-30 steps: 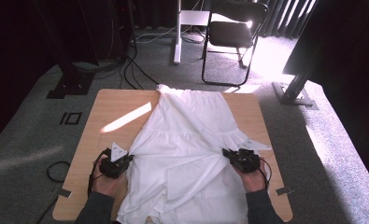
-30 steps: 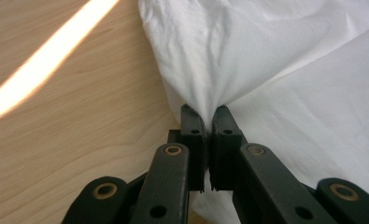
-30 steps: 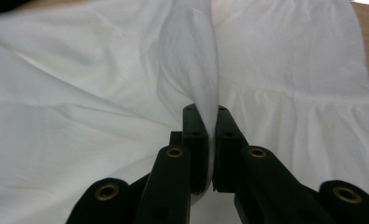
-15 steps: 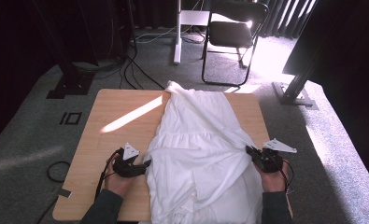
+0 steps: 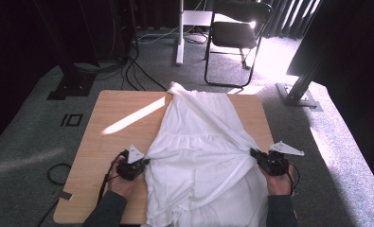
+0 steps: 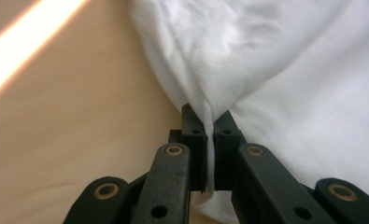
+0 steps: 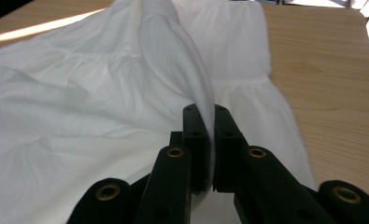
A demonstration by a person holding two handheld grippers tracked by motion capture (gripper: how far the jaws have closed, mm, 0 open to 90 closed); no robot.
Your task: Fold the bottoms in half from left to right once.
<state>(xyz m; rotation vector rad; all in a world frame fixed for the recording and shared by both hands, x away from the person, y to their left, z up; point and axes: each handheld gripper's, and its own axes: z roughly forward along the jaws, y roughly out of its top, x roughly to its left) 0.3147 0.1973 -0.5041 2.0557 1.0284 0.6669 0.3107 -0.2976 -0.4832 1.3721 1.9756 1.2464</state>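
**White garment pinched at both side edges, stretched across the bench**

White garment lies lengthwise down the middle of the wooden bench, its far end bunched near the back edge and its near hem hanging over the front edge toward the person. The left tool has just been closing, and in the left gripper view its jaws are clamped on a gathered fold of the cloth. The right tool is likewise closed on the opposite edge, a ridge of fabric rising straight out of its jaws. Between the two grips the cloth is drawn into a taut band with diagonal creases.

The likely trouble: each tool holds only a thin pinch, so a harder outward pull could slide the fabric out of one side and let the garment collapse off-centre. Uneven pulling would probably skew it, and the overhanging hem could drag more cloth off the front edge.

The bench top is bare pale wood, with a bright stripe of sunlight across its left part. Around it is grey carpet; a black folding chair stands behind, cables trail on the floor, and dark curtains close the room.
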